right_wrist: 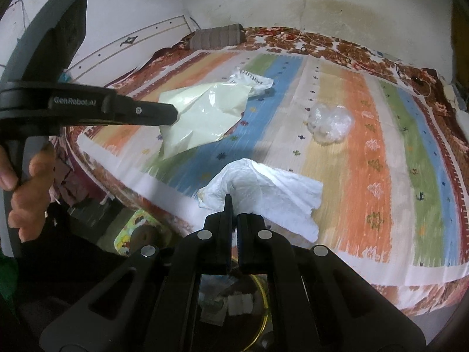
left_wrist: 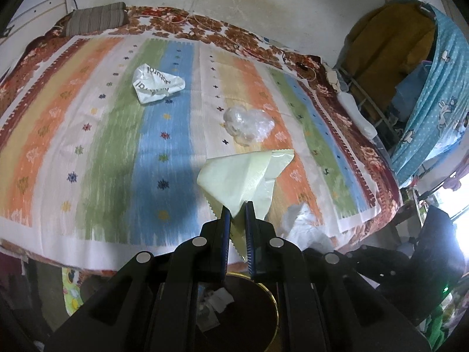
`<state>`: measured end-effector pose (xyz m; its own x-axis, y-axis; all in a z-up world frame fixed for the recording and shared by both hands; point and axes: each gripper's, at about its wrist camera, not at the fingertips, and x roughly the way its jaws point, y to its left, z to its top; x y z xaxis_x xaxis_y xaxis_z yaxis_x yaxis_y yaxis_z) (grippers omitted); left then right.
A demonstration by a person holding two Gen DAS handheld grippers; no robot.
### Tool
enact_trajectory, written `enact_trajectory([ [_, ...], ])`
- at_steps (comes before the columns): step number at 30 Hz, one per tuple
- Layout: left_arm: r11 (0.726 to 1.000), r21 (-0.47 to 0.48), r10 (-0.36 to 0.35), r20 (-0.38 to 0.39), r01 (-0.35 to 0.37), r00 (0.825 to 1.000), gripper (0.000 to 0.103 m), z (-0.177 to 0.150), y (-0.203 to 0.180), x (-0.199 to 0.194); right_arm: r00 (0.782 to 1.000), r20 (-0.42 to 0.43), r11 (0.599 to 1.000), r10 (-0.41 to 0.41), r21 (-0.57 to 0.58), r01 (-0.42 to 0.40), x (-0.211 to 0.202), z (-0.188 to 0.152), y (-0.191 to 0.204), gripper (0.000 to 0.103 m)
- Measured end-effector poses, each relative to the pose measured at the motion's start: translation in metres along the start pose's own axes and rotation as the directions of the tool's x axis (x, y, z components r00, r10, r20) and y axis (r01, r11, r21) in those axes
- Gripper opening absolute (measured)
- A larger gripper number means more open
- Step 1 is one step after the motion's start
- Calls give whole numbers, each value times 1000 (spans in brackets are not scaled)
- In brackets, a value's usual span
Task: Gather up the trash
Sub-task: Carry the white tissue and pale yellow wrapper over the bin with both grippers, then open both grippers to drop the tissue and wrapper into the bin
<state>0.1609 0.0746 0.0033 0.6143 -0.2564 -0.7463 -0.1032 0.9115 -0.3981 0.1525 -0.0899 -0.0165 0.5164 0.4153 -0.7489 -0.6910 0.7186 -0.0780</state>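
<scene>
**Both grippers holding trash above the bed edge**

While both grippers are hanging over the near edge of the bed, each one is carrying a piece of trash. The left gripper (left_wrist: 237,205) is clamping a pale yellow wrapper (left_wrist: 243,176) between its blue-lined fingers (left_wrist: 225,220), with the jaws nearly together and the sheet fanning out ahead of the tips. The right gripper (right_wrist: 233,205) is pinching a white crumpled tissue (right_wrist: 263,193), its jaws fully closed on one fold and the rest of the tissue spreading ahead and to the right of the tips. A hand (right_wrist: 29,193) is gripping the handle of the left gripper, seen from the right wrist view.

Two pieces are lying on the striped bedspread (left_wrist: 102,146), untouched. A crumpled clear plastic bag (left_wrist: 249,126) is sitting just ahead of the left gripper's wrapper. A crumpled white printed wrapper (left_wrist: 158,83) is lying farther ahead and to the left, well apart from both grippers.

Below the fingers of each gripper, a dark round bin (left_wrist: 272,302) with a gold rim is showing, with scraps of paper (left_wrist: 219,302) lying inside it. A striped pillow (left_wrist: 96,20) is resting at the far left corner of the bed.
</scene>
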Motion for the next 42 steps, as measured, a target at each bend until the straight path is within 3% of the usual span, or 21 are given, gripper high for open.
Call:
enact_trajectory([
  [8,999,-44,-29,-38,28,999,9,-28,-1,-6,1000,-14,999,23,25,-23,-11,-27,9,2],
  [18,997,-77,-1,-91,-7,996,9,-78,1,-7,999,-40,998,36,54,-34,-18,-57,15,2],
  [28,991,-116,50,-111,-63,993,9,-118,13,-15,987,-154,998,50,54,-43,-4,-95,34,2],
  [32,992,-100,60,-162,-77,985,9,-134,9,-4,983,-176,998,43,62,-33,-2,-107,37,2],
  [35,992,-98,61,-217,-84,974,10,-141,9,7,978,-203,995,53,89,-35,2,-118,36,2],
  [41,988,-119,70,-230,-99,971,12,-143,13,12,959,-276,990,59,136,-22,15,-136,35,2],
  [42,988,-123,65,-236,-96,970,16,-144,13,13,958,-279,990,62,139,-24,15,-136,35,3],
])
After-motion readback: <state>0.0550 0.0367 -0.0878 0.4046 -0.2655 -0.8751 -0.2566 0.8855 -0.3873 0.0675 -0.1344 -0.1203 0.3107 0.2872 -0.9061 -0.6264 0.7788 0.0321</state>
